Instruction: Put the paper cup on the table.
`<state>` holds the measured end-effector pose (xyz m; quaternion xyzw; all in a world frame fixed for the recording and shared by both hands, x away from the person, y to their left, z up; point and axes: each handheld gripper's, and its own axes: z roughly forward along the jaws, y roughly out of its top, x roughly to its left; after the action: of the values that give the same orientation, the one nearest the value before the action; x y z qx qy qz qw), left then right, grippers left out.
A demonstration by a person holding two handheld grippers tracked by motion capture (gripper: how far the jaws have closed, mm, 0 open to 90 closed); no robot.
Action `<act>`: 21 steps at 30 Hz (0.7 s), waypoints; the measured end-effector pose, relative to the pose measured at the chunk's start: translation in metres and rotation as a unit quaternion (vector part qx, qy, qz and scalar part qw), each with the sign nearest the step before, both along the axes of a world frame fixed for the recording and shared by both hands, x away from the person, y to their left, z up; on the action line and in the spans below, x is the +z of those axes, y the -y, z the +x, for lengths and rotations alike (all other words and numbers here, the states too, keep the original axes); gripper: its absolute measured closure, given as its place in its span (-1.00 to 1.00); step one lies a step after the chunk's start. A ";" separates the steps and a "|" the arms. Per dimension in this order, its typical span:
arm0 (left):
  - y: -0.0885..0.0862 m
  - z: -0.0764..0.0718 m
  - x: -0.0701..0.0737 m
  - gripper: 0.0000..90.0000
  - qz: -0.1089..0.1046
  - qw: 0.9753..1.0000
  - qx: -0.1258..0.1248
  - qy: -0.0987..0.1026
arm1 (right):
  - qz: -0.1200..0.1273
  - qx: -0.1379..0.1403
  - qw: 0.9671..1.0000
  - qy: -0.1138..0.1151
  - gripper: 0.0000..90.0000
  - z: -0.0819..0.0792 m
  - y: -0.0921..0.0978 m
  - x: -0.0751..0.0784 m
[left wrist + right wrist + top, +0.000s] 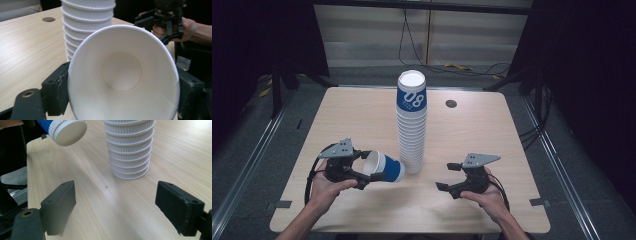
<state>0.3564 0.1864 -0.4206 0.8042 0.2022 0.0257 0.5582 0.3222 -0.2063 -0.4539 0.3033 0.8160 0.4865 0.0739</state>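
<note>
Beside the cup stack (412,125), left claw (371,167) clamps a cup (384,166); right claw (448,176) gapes.

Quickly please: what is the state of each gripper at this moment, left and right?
Left gripper: closed on a single paper cup, held on its side beside the cup stack.
Right gripper: open, holding nothing, above the table.
</note>
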 end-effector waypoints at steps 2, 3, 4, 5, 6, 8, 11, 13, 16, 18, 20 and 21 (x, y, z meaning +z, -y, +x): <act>-0.003 0.002 0.001 -0.61 0.007 1.000 0.005 0.001 | 0.000 -0.004 1.000 -0.001 -0.63 0.000 0.001 0.000; -0.004 0.003 0.001 -0.61 0.009 1.000 0.007 0.000 | -0.001 -0.009 1.000 -0.003 -0.63 0.001 0.001 0.000; -0.006 0.005 0.003 -0.61 0.015 1.000 0.011 -0.001 | 0.000 -0.011 1.000 -0.004 -0.65 0.001 0.002 0.000; -0.008 0.006 0.005 -0.61 0.018 1.000 0.018 -0.003 | 0.000 -0.013 1.000 -0.005 -0.66 0.001 0.002 0.000; -0.010 0.007 0.006 -0.61 0.019 1.000 0.021 -0.006 | -0.001 -0.015 1.000 -0.007 -0.67 0.001 0.002 -0.001; -0.014 0.010 0.007 -0.61 0.016 0.999 0.033 -0.008 | -0.002 -0.016 1.000 -0.008 -0.67 0.001 0.002 -0.001; -0.017 0.013 0.008 -0.61 0.024 0.999 0.045 -0.007 | -0.002 -0.018 1.000 -0.010 -0.68 0.002 0.003 -0.002; -0.020 0.019 0.009 -0.62 0.032 0.998 0.060 -0.006 | 0.000 -0.019 1.000 -0.011 -0.68 0.001 0.004 -0.003; -0.023 0.024 0.010 -0.62 0.035 0.997 0.075 -0.002 | 0.001 -0.023 1.000 -0.012 -0.68 0.001 0.006 -0.004; -0.027 0.031 0.011 -0.62 0.038 0.995 0.093 -0.004 | 0.002 -0.026 1.000 -0.014 -0.68 0.002 0.011 -0.005; -0.029 0.034 0.012 -0.63 0.037 0.995 0.096 -0.013 | 0.004 -0.028 1.000 -0.015 -0.68 0.003 0.012 -0.005; -0.031 0.036 0.015 -0.63 0.041 0.993 0.108 -0.021 | 0.004 -0.030 0.999 -0.014 -0.68 0.003 0.013 -0.005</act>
<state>0.3928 0.2175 -0.4059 0.8002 0.2983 0.0767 0.5147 0.3251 -0.2190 -0.4594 0.3347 0.8055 0.4832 0.0753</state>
